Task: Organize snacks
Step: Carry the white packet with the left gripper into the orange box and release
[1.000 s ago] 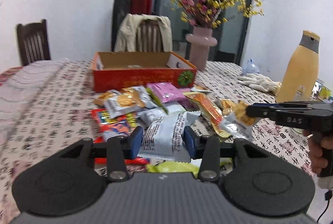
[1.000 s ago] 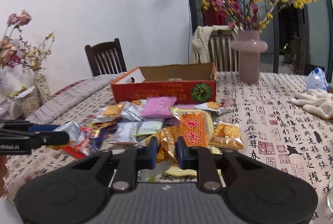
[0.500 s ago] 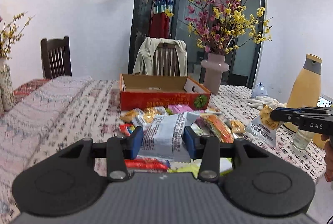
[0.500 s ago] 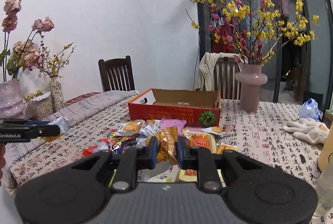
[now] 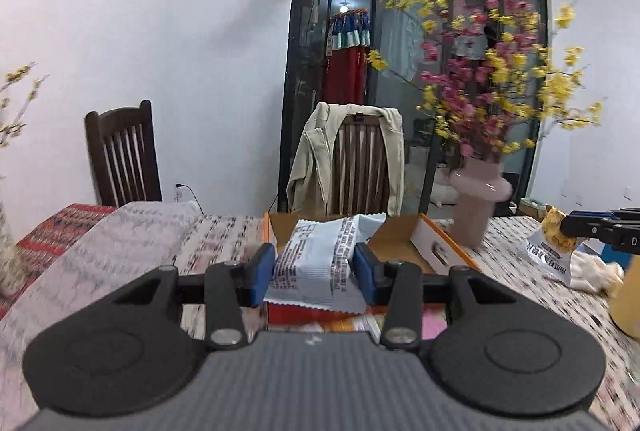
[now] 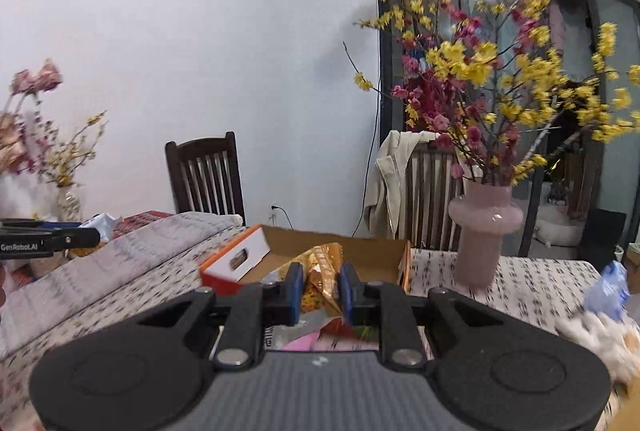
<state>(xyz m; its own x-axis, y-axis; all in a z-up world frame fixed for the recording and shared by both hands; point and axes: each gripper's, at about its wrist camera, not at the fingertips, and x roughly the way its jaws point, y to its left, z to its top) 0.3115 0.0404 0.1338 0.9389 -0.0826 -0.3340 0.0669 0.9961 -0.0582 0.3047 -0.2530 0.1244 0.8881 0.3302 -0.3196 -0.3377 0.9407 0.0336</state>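
Left wrist view: I am carrying a white snack packet (image 5: 316,263) clenched between the blue pads of my left tongs (image 5: 314,273). A second ago these tongs were low over the pile of snacks on the table (image 5: 520,295); now they are lifting and tilting up, so the pile is dropping almost out of sight beneath the tongs. The open cardboard box (image 5: 404,243), orange-red on its outer walls, is sitting dead ahead at twelve o'clock, just behind the packet. At three o'clock my right tongs (image 5: 568,227) are reaching in from the edge, pinching a clear packet of yellow crackers (image 5: 552,251) that is hanging below them. A pink vase (image 5: 476,207) of flowering branches is standing at two o'clock.

Right wrist view: my right tongs (image 6: 320,291) are gripping a crinkled gold wrapper (image 6: 324,267), its top poking up between the blue pads. The same box (image 6: 368,255) is now filling the twelve o'clock position, much closer than a second ago. At nine o'clock my left tongs (image 6: 84,235) are entering, with a bit of white wrapper showing past their tips.

I judge that both packets are travelling toward the box together, so the next step is lowering them over its open top and letting go. The scene is blurring, so I am moving quickly.
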